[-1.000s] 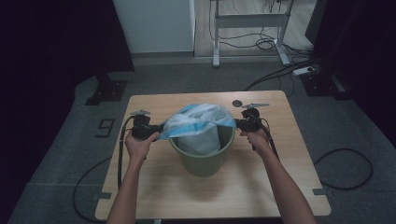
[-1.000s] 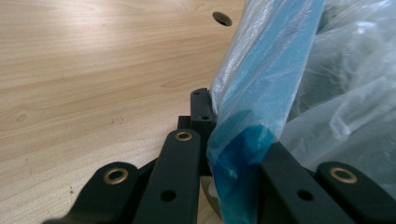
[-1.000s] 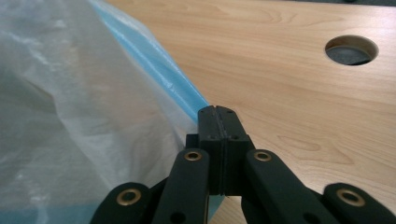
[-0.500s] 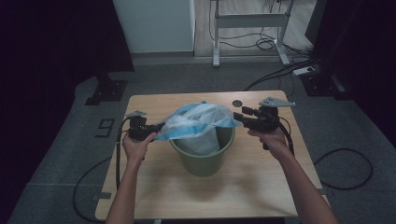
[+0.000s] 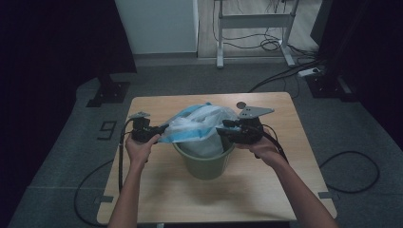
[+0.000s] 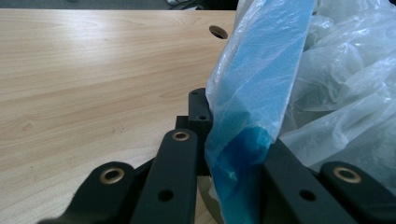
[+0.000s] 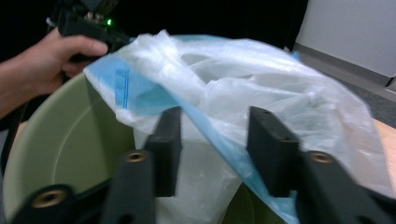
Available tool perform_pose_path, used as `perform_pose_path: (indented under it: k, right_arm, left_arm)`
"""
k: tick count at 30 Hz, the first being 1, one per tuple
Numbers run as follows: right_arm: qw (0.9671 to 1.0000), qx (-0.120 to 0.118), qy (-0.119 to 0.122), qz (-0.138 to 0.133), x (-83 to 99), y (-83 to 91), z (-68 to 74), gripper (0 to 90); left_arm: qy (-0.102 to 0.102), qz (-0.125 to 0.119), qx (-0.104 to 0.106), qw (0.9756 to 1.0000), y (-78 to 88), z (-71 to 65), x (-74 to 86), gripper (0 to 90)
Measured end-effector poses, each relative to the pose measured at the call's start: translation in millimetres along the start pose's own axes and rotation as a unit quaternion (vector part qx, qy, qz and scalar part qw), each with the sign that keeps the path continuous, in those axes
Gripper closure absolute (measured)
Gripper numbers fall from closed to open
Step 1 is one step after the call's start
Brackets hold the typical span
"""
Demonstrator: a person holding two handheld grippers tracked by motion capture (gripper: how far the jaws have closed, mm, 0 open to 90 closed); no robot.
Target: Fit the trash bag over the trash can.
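A clear plastic bag with a blue edge point(image 5: 202, 122) lies bunched over a green bucket point(image 5: 204, 164) in the middle of the table, partly hanging inside it. My left gripper point(image 5: 161, 128) is at the bag's left end, shut on the blue edge point(image 6: 243, 140); in the left gripper view the jaws point(image 6: 219, 140) pinch that film. My right gripper point(image 5: 222, 129) hovers over the bucket's right rim, open. In the right gripper view its jaws point(image 7: 219, 135) stand wide apart with the bag point(image 7: 243, 88) just beyond them, not gripped. The bucket's inner wall point(image 7: 51, 140) shows on the left there.
The wooden table point(image 5: 157, 190) has a small round hole point(image 5: 241, 104) behind the bucket. The other hand and left gripper point(image 7: 88, 23) appear at the far left of the right gripper view. Cables trail off the table to the floor on both sides.
My right gripper swung out to the right away from the bag, then came back left and lower to the bag's right side. The left gripper kept its hold and shifted slightly.
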State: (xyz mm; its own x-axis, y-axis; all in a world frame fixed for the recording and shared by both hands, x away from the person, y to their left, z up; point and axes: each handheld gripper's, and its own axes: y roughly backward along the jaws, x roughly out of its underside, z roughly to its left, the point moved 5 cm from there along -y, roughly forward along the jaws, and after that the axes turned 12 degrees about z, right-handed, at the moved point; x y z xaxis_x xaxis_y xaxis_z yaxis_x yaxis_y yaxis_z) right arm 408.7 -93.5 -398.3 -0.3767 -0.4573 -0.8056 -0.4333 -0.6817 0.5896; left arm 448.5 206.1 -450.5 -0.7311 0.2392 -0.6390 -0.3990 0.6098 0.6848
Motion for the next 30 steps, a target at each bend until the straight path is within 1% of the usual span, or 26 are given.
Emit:
perform_pose_path:
  k: [2, 3, 4, 6, 9, 12, 13, 15, 17, 18, 22, 26, 28, 30]
  right_arm:
    - [0.9999, 0.004, 0.015, 0.006, 1.7, -0.7, 2.7, 81.2]
    - [0.9998, 0.005, 0.016, 0.007, 2.5, 0.3, 3.5, 87.4]
    - [0.9998, 0.003, 0.018, 0.003, 3.3, 1.9, 4.9, 89.2]
    - [0.9998, 0.000, 0.021, -0.003, 5.6, 7.9, 8.7, 89.4]
    - [0.9992, -0.021, 0.020, -0.028, 11.2, 21.8, 19.7, 89.4]
    - [0.9972, -0.051, 0.031, -0.045, 22.9, 35.0, 39.0, 89.4]
    - [0.9961, -0.064, 0.033, -0.049, 29.6, 38.8, 48.0, 89.4]
    - [0.9947, -0.081, 0.042, -0.048, 40.7, 40.8, 60.6, 89.4]
    - [0.9940, -0.087, 0.051, -0.041, 52.2, 39.7, 71.0, 89.5]
    - [0.9937, -0.092, 0.050, -0.039, 57.0, 38.6, 74.1, 89.5]
    - [0.9930, -0.105, 0.050, -0.023, 74.9, 28.0, 81.6, 89.5]
    - [0.9911, -0.121, 0.054, -0.013, 86.8, 14.6, 90.9, 89.5]
    - [0.9907, -0.122, 0.059, -0.005, 90.9, 8.4, 94.9, 89.5]
    - [0.9913, -0.110, 0.071, 0.011, 97.0, -0.1, 96.3, 89.5]
  left_arm:
    - [0.001, 0.001, 0.001, 1.0000, 0.1, 0.0, -0.2, 85.9]
    - [0.002, 0.001, 0.001, 1.0000, 0.3, -0.1, -0.3, 85.9]
    - [0.002, 0.001, 0.003, 1.0000, 0.6, -0.2, -0.3, 85.8]
    - [0.002, 0.001, 0.004, 1.0000, 1.1, -0.5, -0.3, 85.6]
    - [0.001, 0.001, 0.007, 1.0000, 2.7, -1.3, 0.2, 85.5]
    - [0.001, 0.002, 0.008, 1.0000, 4.9, -2.0, 1.5, 85.4]
    - [0.001, 0.003, 0.008, 1.0000, 5.1, -2.1, 1.8, 85.4]
    - [-0.001, 0.007, 0.007, 1.0000, 5.2, -2.2, 2.6, 85.5]
    - [-0.001, 0.012, 0.006, 0.9999, 4.8, -2.4, 3.1, 85.6]
    - [0.000, 0.013, 0.005, 0.9999, 4.4, -2.8, 3.2, 85.6]
    - [-0.001, 0.023, 0.003, 0.9997, 2.6, -3.5, 4.2, 85.6]
    - [0.000, 0.029, 0.004, 0.9996, 1.6, -2.7, 5.7, 85.5]
    - [0.001, 0.034, 0.003, 0.9994, 0.5, -1.9, 6.5, 85.6]
    - [0.002, 0.038, 0.001, 0.9993, -1.1, -0.4, 7.2, 85.7]
